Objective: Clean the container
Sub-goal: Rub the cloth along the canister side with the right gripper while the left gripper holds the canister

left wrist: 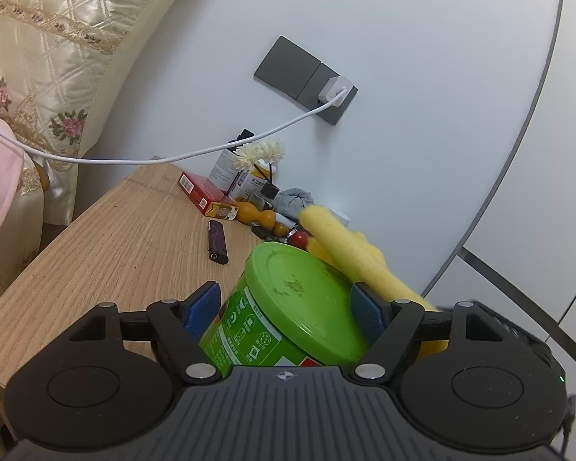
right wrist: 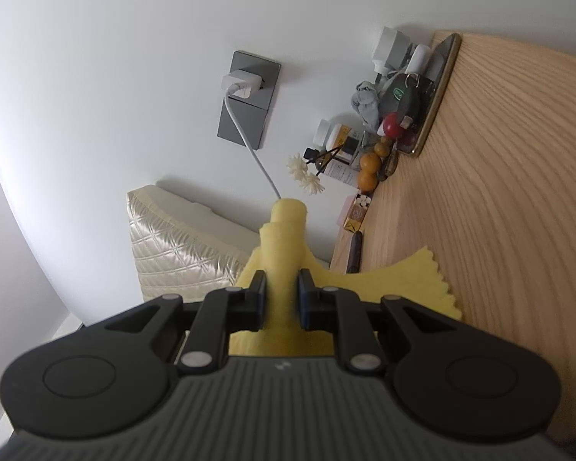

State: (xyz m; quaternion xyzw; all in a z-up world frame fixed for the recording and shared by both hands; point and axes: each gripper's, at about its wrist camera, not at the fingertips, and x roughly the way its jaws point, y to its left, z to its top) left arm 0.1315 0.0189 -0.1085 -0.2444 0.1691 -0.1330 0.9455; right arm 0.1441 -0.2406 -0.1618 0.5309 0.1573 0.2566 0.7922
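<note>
Now green container (left wrist: 284, 319) beside yellow cloth (right wrist: 284, 269)

The green container (left wrist: 249, 330) carries label print too small to read.

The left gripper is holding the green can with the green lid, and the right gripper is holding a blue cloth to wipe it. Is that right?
Not quite. The cloth is yellow, not blue; the right wrist view shows the right gripper pinching it. The left gripper does hold the green can with the green lid.
</note>
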